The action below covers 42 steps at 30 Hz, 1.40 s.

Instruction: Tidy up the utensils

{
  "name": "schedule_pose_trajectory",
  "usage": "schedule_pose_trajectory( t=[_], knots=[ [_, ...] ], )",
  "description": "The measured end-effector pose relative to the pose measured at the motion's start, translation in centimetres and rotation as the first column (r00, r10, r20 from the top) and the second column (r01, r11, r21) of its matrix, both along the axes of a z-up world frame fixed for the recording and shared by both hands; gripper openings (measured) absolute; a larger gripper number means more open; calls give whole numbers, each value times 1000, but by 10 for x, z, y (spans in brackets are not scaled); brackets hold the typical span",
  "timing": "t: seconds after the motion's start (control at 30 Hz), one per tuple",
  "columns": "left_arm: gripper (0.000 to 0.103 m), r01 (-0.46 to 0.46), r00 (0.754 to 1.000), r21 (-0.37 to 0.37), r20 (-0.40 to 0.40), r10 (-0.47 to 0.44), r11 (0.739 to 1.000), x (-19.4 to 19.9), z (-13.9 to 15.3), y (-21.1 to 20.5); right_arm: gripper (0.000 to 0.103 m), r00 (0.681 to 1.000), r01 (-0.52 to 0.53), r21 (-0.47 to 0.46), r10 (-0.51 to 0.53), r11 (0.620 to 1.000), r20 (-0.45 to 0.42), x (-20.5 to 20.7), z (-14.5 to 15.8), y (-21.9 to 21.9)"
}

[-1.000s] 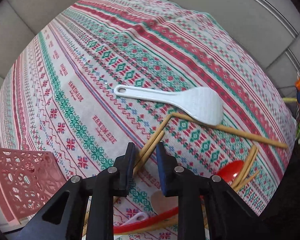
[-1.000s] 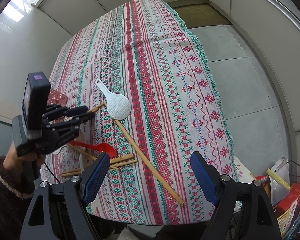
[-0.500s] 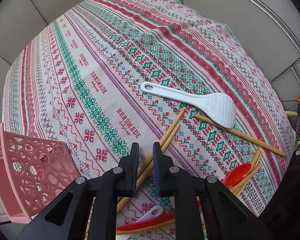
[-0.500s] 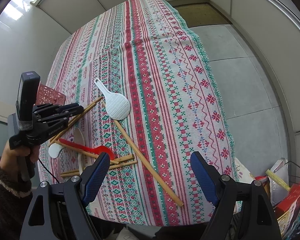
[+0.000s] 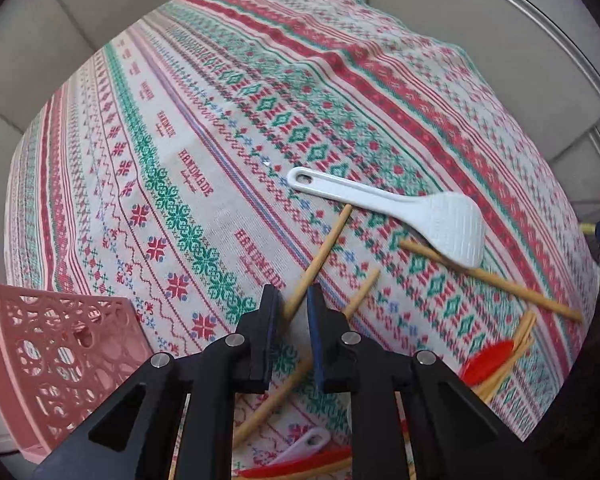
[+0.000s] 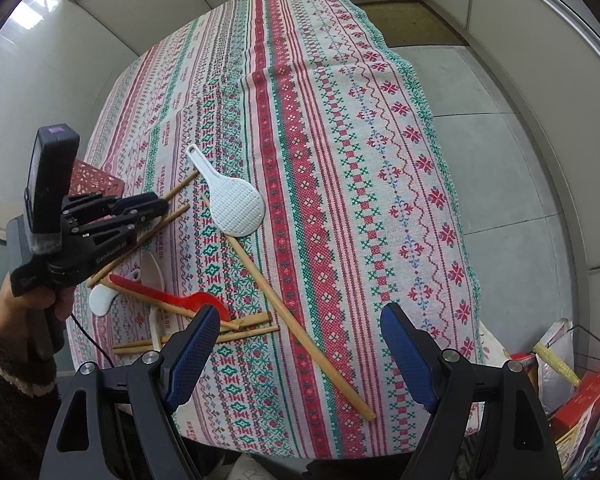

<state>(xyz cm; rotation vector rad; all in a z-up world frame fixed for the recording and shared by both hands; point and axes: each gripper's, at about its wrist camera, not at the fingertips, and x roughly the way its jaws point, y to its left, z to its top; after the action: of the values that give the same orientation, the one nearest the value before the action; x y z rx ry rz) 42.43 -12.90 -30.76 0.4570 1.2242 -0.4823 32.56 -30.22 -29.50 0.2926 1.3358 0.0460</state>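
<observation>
A: Left gripper [image 5: 294,292] had its jaws drawn nearly together, pointing steeply down at the tablecloth [image 5: 228,128]. One chopstick [image 5: 324,240] ran through the gap. Couldn't tell if the pads actually pinched it; there was a sliver of daylight either side.

B: Its long axis?

A: In the left wrist view, from 7 o'clock under the fingers out to 1 o'clock, with the far tip near the handle of the white rice paddle [image 5: 420,216]. So it lay across the closing line, good for a grip.

B: Second stick?

A: The other chopstick [image 5: 360,292] was outside the jaws, just beside the right-hand finger at 2 o'clock.

B: Where did it need to go?

A: Probably the pink basket [image 5: 52,344], at 8 o'clock from the gripper, near but apart. The stick pointed away from it, so I'd guess a swing left plus tipping it upright.

B: Right side?

A: Right gripper [image 6: 300,312] was spread wide, nothing between, hanging over the near table edge. The left was clearly nearer both the stick and the basket. The red spoon [image 6: 172,298] and more sticks lay untouched.
</observation>
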Motion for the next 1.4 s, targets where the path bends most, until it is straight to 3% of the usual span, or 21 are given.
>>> schedule_pose_trajectory(
  t=[0.17,0.27,0.5,0.57,0.7,0.93,1.0,1.13,1.37,1.4],
  knots=[
    [14,-57,998,-31,37,58,998,10,1,-7,83,999,-33,-7,32,999,-22,11,-7,14],
    [11,-60,995,-7,81,61,998,8,7,-11,73,997,-78,-18,77,997,-31,18,-13,28],
    [8,-98,982,-110,151,115,989,-11,58,16,46,986,-145,-21,142,989,-83,45,-37,51],
    [7,-115,974,-141,176,139,983,-19,74,26,45,985,-145,-59,139,988,-101,49,-43,52],
    [7,-134,958,-190,225,176,973,-36,101,45,42,989,-119,-33,115,992,-96,55,-41,53],
    [6,-183,933,-285,250,258,941,-63,131,81,39,996,-94,-16,94,995,-4,58,-16,61],
    [6,-202,927,-315,245,285,927,-70,141,92,29,994,-105,17,104,994,18,68,-13,71],
    [6,-215,915,-366,250,318,906,-86,155,108,26,998,-68,135,69,989,-4,94,-21,91],
    [5,-238,891,-418,265,369,877,-99,172,138,26,998,24,58,-20,998,-66,124,-51,130],
    [5,-241,889,-419,267,372,876,-100,174,141,26,999,32,35,-30,999,-44,125,-51,135]
  ],
)
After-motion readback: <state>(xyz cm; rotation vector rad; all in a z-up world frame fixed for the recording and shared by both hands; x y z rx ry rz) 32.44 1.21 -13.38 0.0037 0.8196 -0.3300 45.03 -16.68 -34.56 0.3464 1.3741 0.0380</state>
